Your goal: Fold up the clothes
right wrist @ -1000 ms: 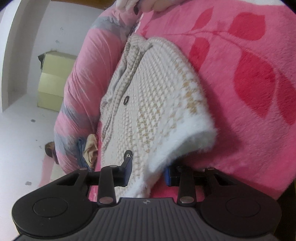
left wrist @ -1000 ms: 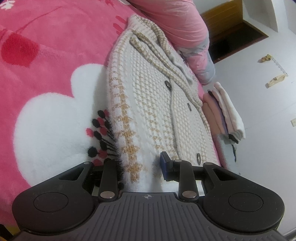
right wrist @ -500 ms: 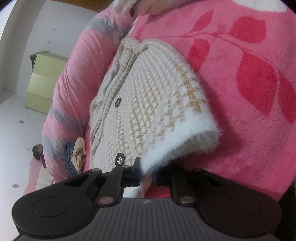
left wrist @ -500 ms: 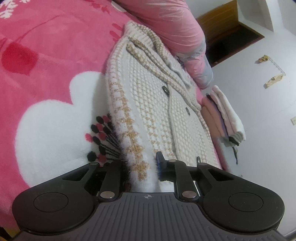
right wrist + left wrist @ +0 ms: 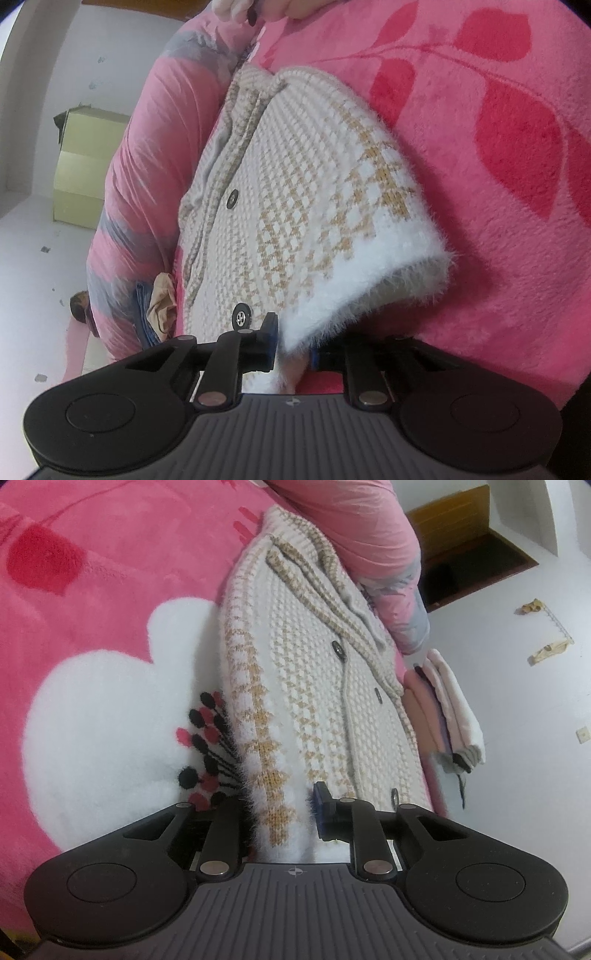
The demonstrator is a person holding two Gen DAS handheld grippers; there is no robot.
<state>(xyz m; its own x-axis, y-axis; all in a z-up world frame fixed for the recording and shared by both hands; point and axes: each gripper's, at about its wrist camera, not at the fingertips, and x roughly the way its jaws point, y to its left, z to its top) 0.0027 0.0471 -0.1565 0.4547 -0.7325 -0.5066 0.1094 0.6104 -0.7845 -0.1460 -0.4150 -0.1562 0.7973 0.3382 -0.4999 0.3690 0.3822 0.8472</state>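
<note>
Between both tongs, left [image 5: 280, 812] and right [image 5: 293, 341], cardigan [image 5: 314, 686] hem sits pinched, jaws easing open.

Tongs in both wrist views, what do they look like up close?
Both match. The left tongs and right tongs have black linkage arms with silver pivot pins, blue pads on the fingertips, round black side housings, and a ribbed grey body bearing a small crosshair mark. No cables or sleeves show.

Knit cardigan [image 5: 325, 686] on pink blanket [image 5: 110, 602]
</note>
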